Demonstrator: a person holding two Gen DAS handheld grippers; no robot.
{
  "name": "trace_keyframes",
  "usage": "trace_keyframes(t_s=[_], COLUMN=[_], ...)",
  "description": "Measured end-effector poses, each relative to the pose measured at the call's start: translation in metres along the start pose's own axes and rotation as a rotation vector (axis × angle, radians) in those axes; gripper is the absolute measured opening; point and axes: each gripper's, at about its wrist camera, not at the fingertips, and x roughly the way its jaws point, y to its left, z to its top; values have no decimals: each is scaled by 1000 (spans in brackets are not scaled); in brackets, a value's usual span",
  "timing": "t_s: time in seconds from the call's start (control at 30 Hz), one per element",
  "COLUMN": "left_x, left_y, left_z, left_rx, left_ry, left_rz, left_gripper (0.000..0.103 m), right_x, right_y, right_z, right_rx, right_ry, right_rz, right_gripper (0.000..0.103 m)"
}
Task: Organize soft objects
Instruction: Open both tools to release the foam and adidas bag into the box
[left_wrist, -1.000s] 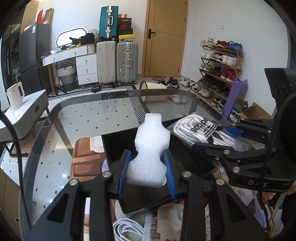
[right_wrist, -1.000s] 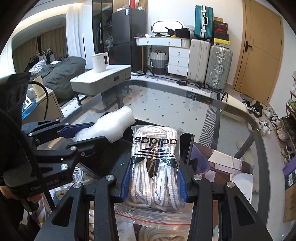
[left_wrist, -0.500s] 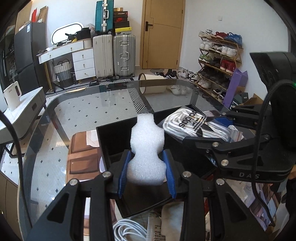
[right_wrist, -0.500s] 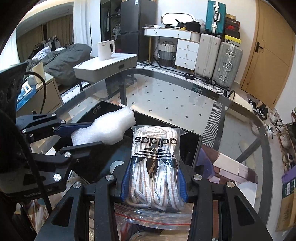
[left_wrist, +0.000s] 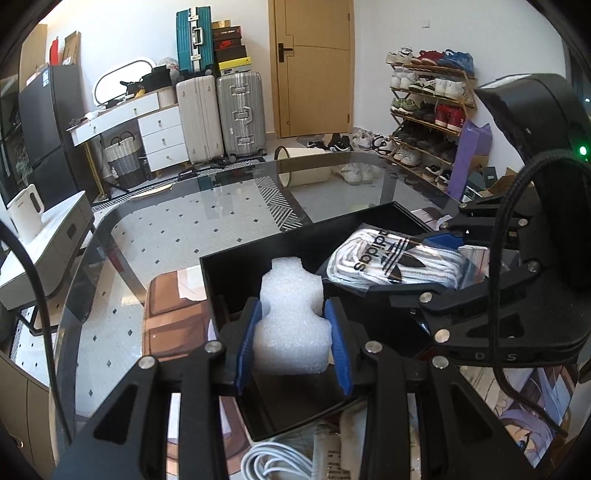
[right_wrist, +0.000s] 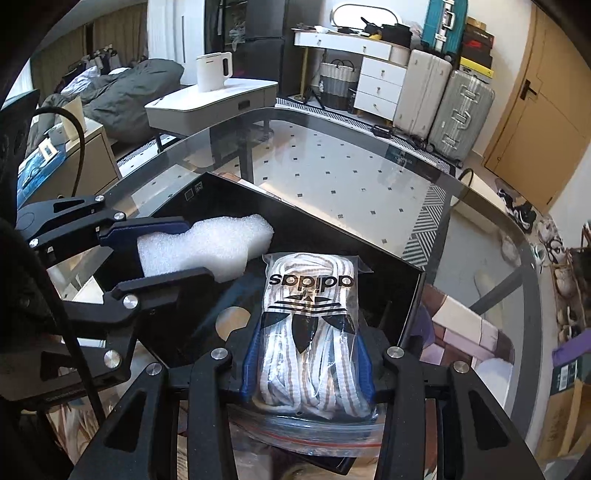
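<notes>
Two grippers hold items over the black tray (left_wrist: 229, 273) at frame centre: left gripper (left_wrist: 291, 343) pinching a white foam block (left_wrist: 291, 321), right gripper (right_wrist: 306, 362) clamped on a bagged lace bundle (right_wrist: 310, 317). Glass table (right_wrist: 332, 177) beyond.

This is looking like a room in someone's home, where people are keeping their everyday things. Two tall silver suitcases (left_wrist: 221, 114) are standing by a brown wooden door (left_wrist: 314, 66), and a wooden rack full of shoes (left_wrist: 428, 110) is leaning on the white wall. A white electric kettle (right_wrist: 212, 70) is sitting on a low white table (right_wrist: 210, 101), and a big glass-topped table (right_wrist: 332, 173) is filling the middle.
</notes>
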Motion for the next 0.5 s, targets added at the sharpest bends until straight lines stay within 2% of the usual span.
trace_keyframes(t_s=[0.2, 0.33, 0.5], left_x=[-2, -3, -4], left_y=[-2, 0, 1], left_z=[0, 2, 1], left_rx=[45, 52, 42], left_ry=[5, 12, 9], left_rz=[-8, -24, -47], left_gripper=[35, 35, 40], right_x=[2, 2, -4], right_y=[6, 7, 10], right_z=[-1, -2, -5], right_rx=[65, 66, 8], right_ry=[40, 23, -29], right_rz=[22, 16, -15], right_gripper=[42, 42, 49])
